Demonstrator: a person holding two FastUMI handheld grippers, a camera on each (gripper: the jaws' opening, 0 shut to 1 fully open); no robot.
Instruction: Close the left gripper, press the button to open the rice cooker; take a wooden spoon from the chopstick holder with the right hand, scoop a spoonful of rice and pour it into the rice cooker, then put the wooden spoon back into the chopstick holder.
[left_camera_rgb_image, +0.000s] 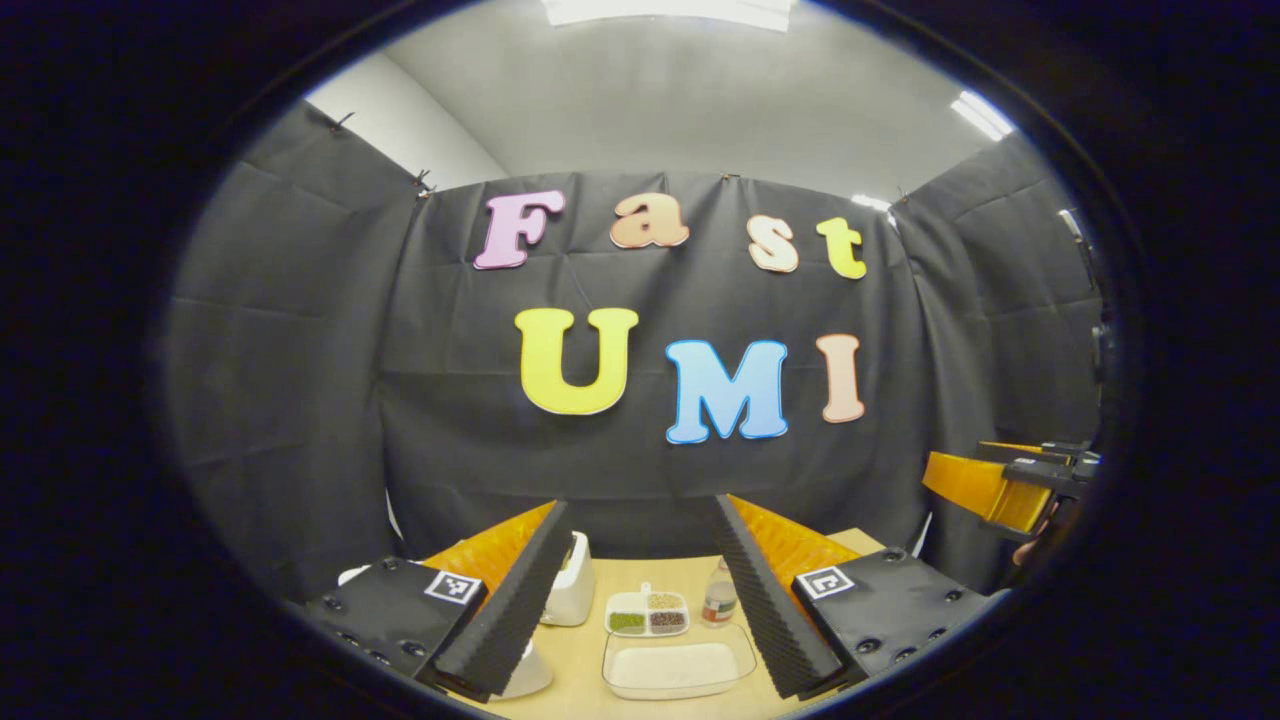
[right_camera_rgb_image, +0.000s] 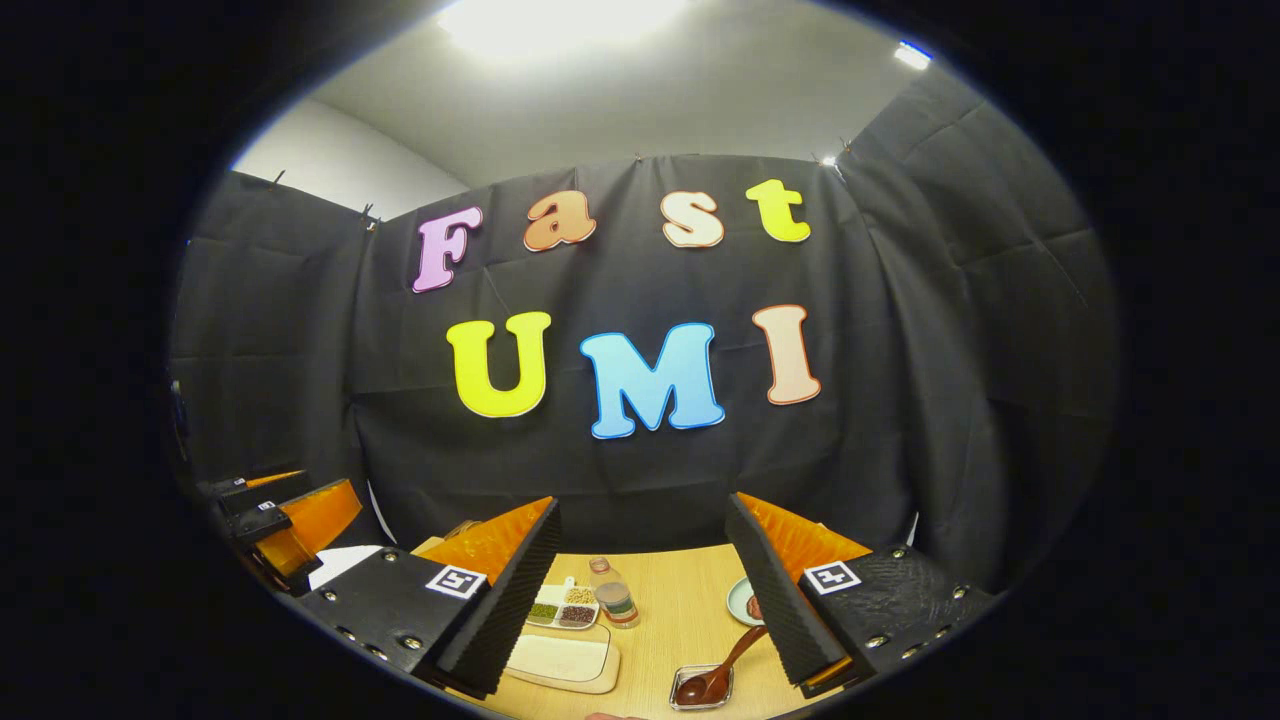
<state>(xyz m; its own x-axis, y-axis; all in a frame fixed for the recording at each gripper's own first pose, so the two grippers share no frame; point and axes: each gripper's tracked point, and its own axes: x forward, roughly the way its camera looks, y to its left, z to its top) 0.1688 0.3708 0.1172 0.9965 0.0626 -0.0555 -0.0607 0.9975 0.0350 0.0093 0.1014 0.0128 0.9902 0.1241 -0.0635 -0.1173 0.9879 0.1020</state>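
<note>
In the left gripper view my left gripper (left_camera_rgb_image: 640, 502) is open and held above the wooden table (left_camera_rgb_image: 585, 650). A white rice cooker (left_camera_rgb_image: 572, 590) stands partly hidden behind its left finger. A clear tray of white rice (left_camera_rgb_image: 678, 668) lies in front. In the right gripper view my right gripper (right_camera_rgb_image: 643, 500) is open with nothing between its fingers. Below it a brown wooden spoon (right_camera_rgb_image: 722, 668) rests with its bowl in a small shallow holder (right_camera_rgb_image: 703, 690), and its handle runs under the right finger. The rice tray (right_camera_rgb_image: 558, 660) lies to the left.
A divided dish of beans (left_camera_rgb_image: 648, 612) and a small bottle (left_camera_rgb_image: 718, 597) stand behind the rice tray. A small plate (right_camera_rgb_image: 745, 600) sits at the table's right. The other gripper (left_camera_rgb_image: 1005, 485) hovers at the far right of the left gripper view.
</note>
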